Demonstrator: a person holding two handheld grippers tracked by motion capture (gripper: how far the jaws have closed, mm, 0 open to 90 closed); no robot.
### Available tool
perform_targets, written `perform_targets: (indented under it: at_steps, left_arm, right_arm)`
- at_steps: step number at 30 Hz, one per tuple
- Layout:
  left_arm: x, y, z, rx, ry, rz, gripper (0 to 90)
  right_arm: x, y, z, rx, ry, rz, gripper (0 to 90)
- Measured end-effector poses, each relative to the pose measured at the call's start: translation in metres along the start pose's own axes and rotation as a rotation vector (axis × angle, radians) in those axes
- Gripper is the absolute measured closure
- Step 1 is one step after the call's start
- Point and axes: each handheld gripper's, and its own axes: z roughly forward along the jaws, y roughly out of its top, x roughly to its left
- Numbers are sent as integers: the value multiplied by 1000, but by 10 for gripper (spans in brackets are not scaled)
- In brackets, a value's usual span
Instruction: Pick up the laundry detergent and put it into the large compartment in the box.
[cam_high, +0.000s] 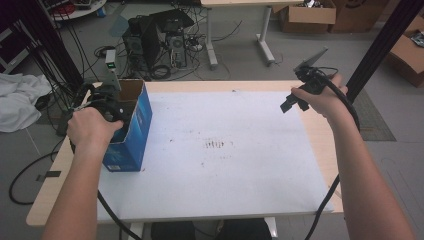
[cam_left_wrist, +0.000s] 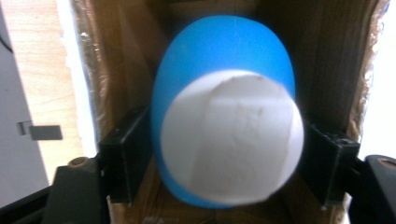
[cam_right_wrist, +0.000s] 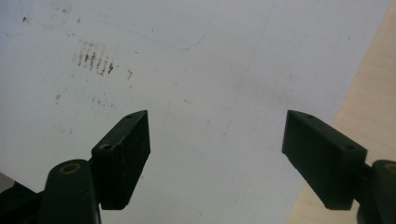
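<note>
A blue cup (cam_left_wrist: 219, 60) with a white end facing the camera sits between the jaws of my left gripper (cam_left_wrist: 226, 158), inside a brown cardboard interior (cam_left_wrist: 327, 60). The jaws stand parted, one at each side of the blurred cup. In the high view the left gripper (cam_high: 107, 102) reaches into the open top of a blue box (cam_high: 137, 125) at the table's left. My right gripper (cam_high: 289, 104) hovers above the table's far right. In its own view the right gripper (cam_right_wrist: 215, 126) is open wide over the white sheet (cam_right_wrist: 196, 70) with nothing between its jaws.
A white sheet (cam_high: 225, 160) with faint brown marks covers the wooden table (cam_high: 322, 135). On the floor beyond are a computer tower (cam_high: 150, 42), cables and cardboard boxes (cam_high: 310, 15). A white cloth (cam_high: 20, 100) lies at the left. A black post (cam_high: 375, 55) rises at the right.
</note>
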Motion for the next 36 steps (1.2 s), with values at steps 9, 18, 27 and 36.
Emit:
perform_targets:
  at_steps: [9,18,27,36]
  left_arm:
    - [-3,-4,-19,-23,-1,20,200]
    - [-23,-8,-39,-45,13,98,156]
    - [-40,-12,-62,-82,53,148,154]
    - [-75,-15,-78,-111,51,265,152]
  right_arm:
    - [2,1,1,1,4,-6,237]
    - [7,1,-3,-5,5,-15,237]
    - [7,-1,-8,-11,3,-12,237]
    - [9,-3,-14,-20,-1,-15,237]
